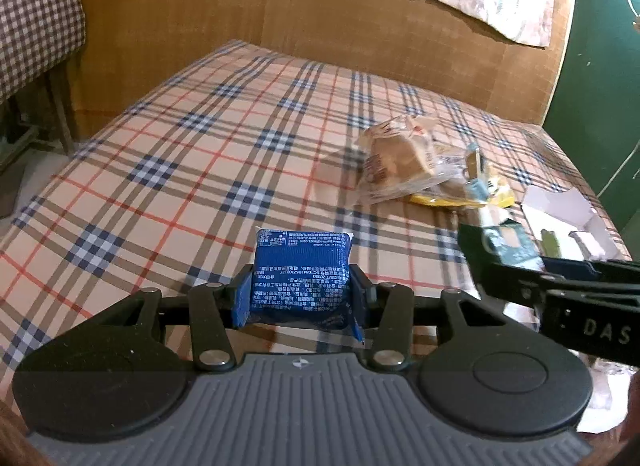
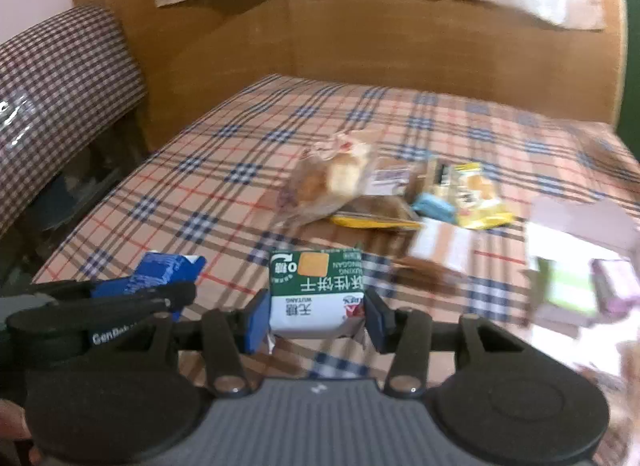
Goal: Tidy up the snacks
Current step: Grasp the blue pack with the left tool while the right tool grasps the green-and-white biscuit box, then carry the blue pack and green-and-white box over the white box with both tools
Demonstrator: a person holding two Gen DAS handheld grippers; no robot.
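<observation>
My left gripper (image 1: 301, 292) is shut on a blue snack packet (image 1: 302, 262) with white print, held just above the plaid tablecloth (image 1: 180, 145). My right gripper (image 2: 316, 316) is shut on a green-and-white biscuit packet (image 2: 316, 286), its blue pads pressing both sides. In the left wrist view the right gripper (image 1: 504, 252) reaches in from the right with the green packet (image 1: 510, 244). In the right wrist view the left gripper (image 2: 160, 298) shows at the left with the blue packet (image 2: 168, 266).
A pile of snacks lies mid-table: bread in a clear bag (image 2: 336, 181), a yellow packet (image 2: 476, 193) and a small light-blue item (image 2: 434, 205). An open white box (image 1: 568, 221) with packets inside stands at the right. Behind the table is a cardboard wall (image 1: 360, 33); a checked cushion (image 2: 60, 85) is at the left.
</observation>
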